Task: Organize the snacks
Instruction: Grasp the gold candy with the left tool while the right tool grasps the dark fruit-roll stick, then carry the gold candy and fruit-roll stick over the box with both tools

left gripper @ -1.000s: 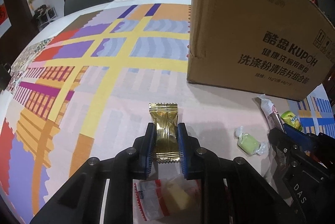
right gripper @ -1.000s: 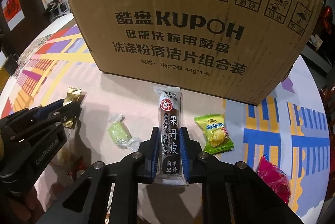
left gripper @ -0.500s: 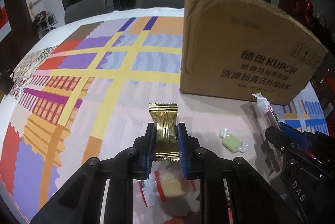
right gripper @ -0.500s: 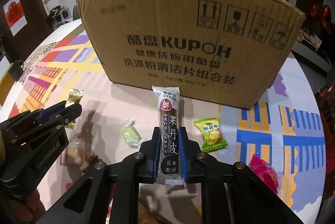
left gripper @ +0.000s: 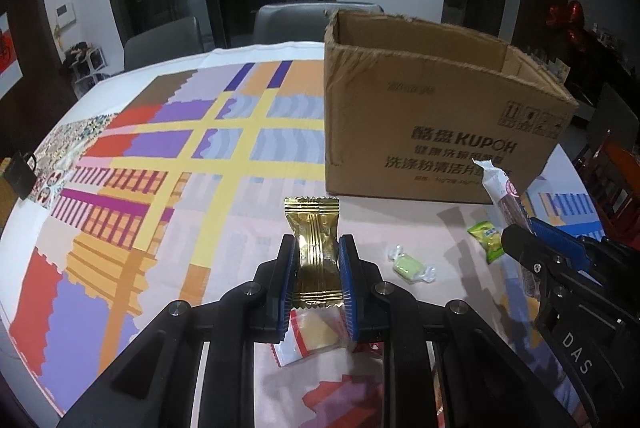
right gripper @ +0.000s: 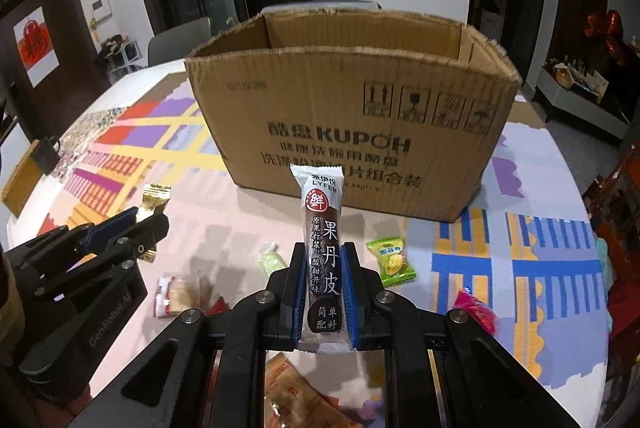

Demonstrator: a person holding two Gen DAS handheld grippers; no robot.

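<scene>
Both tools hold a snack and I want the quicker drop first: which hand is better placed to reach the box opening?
Right, probably: its tool grips the bar facing the box squarely; the left's candy sits off its corner.

The tablecloth [left gripper: 168, 163] is a patchwork of yellow bands, purple, lilac, orange and red blocks, with blue stripes at 3 o'clock. The cardboard box [right gripper: 344, 107] is plain brown with black lettering. The wrapper [left gripper: 314, 248] between blue pads [left gripper: 346, 292] is shiny gold with ridged lines. The long bar [right gripper: 323, 256] is dark brown, white-ended, with a red round badge. At 4 o'clock of the box lies a green-and-yellow packet [right gripper: 390, 262]; a pale green candy [left gripper: 408, 265] lies nearby.
</scene>
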